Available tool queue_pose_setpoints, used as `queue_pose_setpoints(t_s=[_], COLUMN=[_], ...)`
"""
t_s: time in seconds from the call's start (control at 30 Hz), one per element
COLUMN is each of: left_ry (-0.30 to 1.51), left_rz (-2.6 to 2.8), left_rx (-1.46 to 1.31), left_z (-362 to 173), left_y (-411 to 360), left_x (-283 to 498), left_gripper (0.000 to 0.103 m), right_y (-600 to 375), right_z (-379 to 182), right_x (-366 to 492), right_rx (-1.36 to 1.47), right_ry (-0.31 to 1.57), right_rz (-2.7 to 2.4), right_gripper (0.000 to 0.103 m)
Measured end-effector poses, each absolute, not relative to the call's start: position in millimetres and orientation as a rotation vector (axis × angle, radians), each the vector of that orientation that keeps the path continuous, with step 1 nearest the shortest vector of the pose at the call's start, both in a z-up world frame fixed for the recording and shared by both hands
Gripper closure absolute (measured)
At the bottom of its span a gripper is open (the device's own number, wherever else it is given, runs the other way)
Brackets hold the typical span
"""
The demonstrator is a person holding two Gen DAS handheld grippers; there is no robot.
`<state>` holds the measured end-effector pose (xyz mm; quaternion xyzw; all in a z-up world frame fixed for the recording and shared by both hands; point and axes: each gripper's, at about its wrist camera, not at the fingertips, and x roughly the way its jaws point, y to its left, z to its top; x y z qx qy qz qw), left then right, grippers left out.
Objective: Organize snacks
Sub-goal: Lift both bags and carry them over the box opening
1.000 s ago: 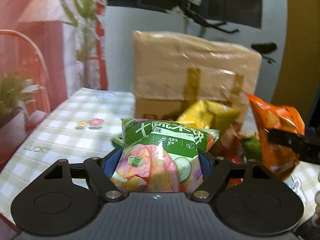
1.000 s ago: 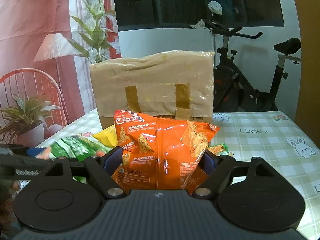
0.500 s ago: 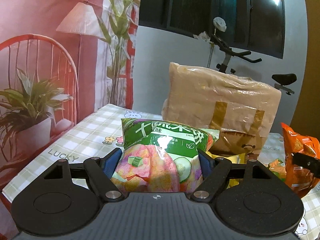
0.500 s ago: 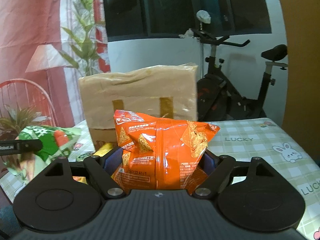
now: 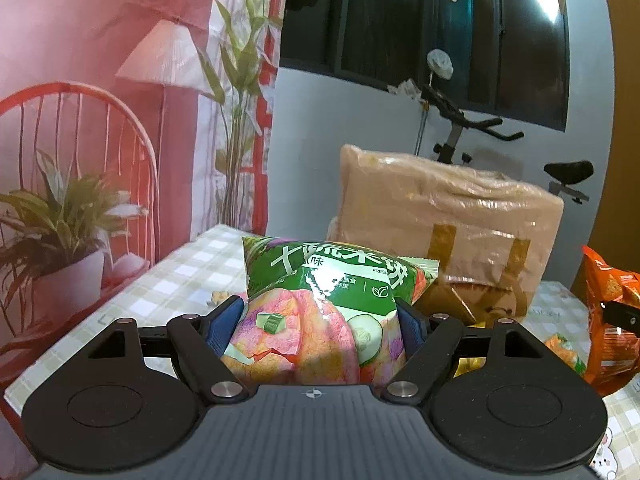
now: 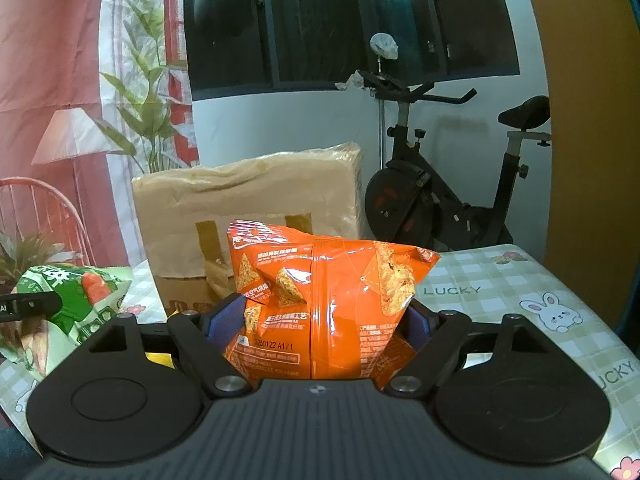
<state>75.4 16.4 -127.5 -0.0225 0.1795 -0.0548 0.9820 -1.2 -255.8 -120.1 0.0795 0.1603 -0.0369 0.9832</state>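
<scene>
My left gripper (image 5: pixel 320 316) is shut on a green and pink snack bag (image 5: pixel 320 304), held upright above the checked tablecloth (image 5: pixel 176 276); its blue pads press both sides. My right gripper (image 6: pixel 324 316) is shut on an orange chip bag (image 6: pixel 320 292), also lifted. From the right wrist view the green bag (image 6: pixel 76 296) shows at the far left. From the left wrist view the orange bag (image 5: pixel 608 320) shows at the far right. A yellow snack bag (image 5: pixel 476 326) and other packets lie on the table between them, mostly hidden.
A plastic-wrapped cardboard box (image 5: pixel 444 228) stands at the back of the table (image 6: pixel 500 292). An exercise bike (image 6: pixel 448 196) stands beyond the table against the wall. A potted plant (image 5: pixel 60 232) and a red chair are off the table's left edge.
Both views have tilted up with the bags still gripped. In the left wrist view the box has slid right and farther away; in the right wrist view more of the table and bike show.
</scene>
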Motion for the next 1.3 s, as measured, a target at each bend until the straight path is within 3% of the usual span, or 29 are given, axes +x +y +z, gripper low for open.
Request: queue_pose_setpoints(t_s=[0.4, 0.77, 1.3], left_ry=[0.21, 0.191, 0.125], left_rz=[-0.135, -0.185, -0.265], left_rx=[-0.017, -0.029, 0.001], left_z=[-96, -76, -36], left_y=[5, -5, -35], left_x=[80, 105, 168], left_gripper=[0.022, 0.022, 0.022], right_y=[-272, -273, -260], right_z=[-93, -72, -19], right_x=[5, 25, 108], right_rx=[0.12, 0.09, -0.023], right_ry=[0.218, 0.166, 0.091], right_rz=[-0.115, -0.108, 0.013], right_gripper=[0.021, 0.021, 0.021])
